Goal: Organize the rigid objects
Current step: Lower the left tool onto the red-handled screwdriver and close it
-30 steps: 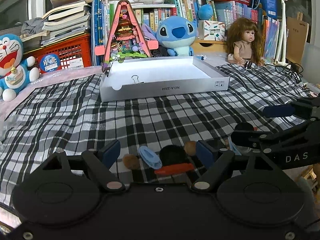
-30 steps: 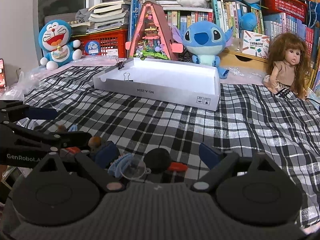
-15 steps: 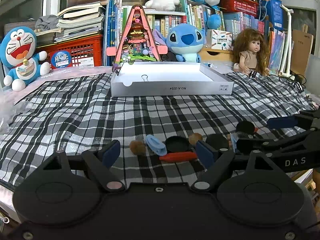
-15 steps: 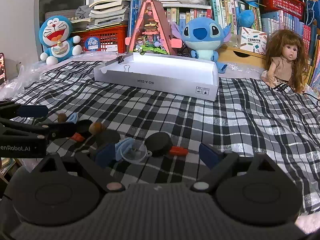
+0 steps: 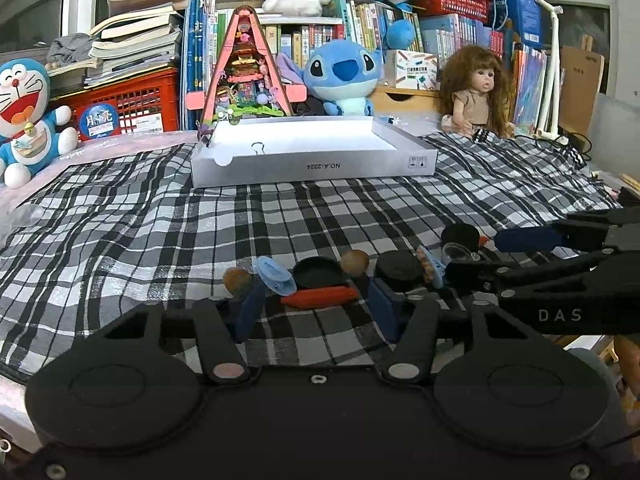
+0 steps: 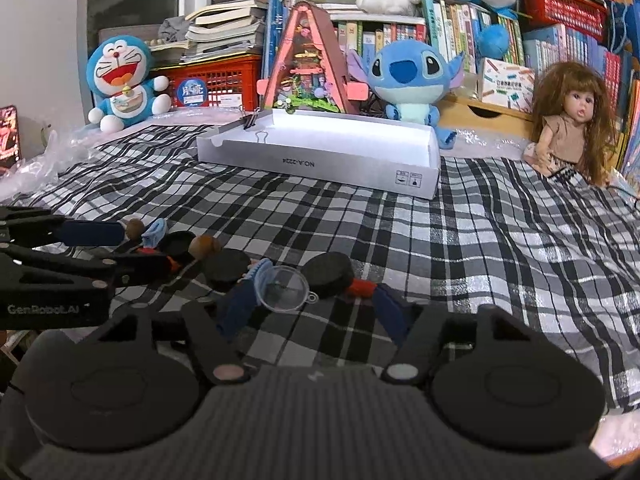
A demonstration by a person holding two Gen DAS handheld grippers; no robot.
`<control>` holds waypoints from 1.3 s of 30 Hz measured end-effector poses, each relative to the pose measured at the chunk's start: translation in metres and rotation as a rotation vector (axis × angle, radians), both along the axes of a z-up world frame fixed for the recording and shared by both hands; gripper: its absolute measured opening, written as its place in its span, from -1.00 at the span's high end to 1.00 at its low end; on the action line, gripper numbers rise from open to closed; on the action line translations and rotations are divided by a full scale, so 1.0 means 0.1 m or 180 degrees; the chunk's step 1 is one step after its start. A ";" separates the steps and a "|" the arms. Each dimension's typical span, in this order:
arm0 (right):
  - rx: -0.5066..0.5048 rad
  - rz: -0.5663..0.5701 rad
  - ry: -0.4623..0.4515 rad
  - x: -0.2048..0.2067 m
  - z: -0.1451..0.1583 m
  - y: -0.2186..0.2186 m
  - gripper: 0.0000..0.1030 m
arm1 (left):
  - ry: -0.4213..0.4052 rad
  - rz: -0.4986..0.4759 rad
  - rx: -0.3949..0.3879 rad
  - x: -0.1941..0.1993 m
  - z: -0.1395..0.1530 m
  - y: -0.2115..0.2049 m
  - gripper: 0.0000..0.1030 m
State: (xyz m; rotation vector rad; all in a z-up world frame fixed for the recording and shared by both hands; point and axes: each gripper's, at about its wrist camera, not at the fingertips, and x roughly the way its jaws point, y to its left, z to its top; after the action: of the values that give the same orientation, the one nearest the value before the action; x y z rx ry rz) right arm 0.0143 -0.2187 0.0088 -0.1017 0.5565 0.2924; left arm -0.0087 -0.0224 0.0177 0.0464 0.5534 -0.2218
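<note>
Both claws stood open. Left gripper (image 5: 316,304) straddled orange stick (image 5: 319,296); right gripper (image 6: 310,306) bracketed clear funnel (image 6: 282,289). White box (image 5: 312,160) at twelve o'clock, well apart. Best closed squarely on one piece, clear of neighbouring black discs (image 5: 399,267).

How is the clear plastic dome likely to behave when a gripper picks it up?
The clear plastic dome looks thin and hollow, so probably very light. Its smooth curved surface may slip between the fingers. Resting on soft checked cloth, it would likely rock or tip if nudged.
</note>
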 end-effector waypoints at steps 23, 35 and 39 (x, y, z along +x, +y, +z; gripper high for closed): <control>-0.0103 0.0074 -0.0031 0.03 -0.04 0.20 0.34 | -0.0073 0.0051 0.0053 0.06 -0.06 -0.08 0.19; -0.0053 0.0044 -0.0103 0.01 0.05 0.17 0.34 | -0.0145 0.0081 -0.0009 0.04 0.07 -0.04 0.19; -0.0046 0.0015 -0.0141 0.01 0.08 0.16 0.34 | -0.0151 0.0092 -0.0024 0.05 0.10 -0.03 0.19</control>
State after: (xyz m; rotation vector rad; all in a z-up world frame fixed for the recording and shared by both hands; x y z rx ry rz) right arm 0.0156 -0.2031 0.0167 -0.1232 0.5145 0.2902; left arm -0.0034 -0.0253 0.0274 0.0363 0.5058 -0.1943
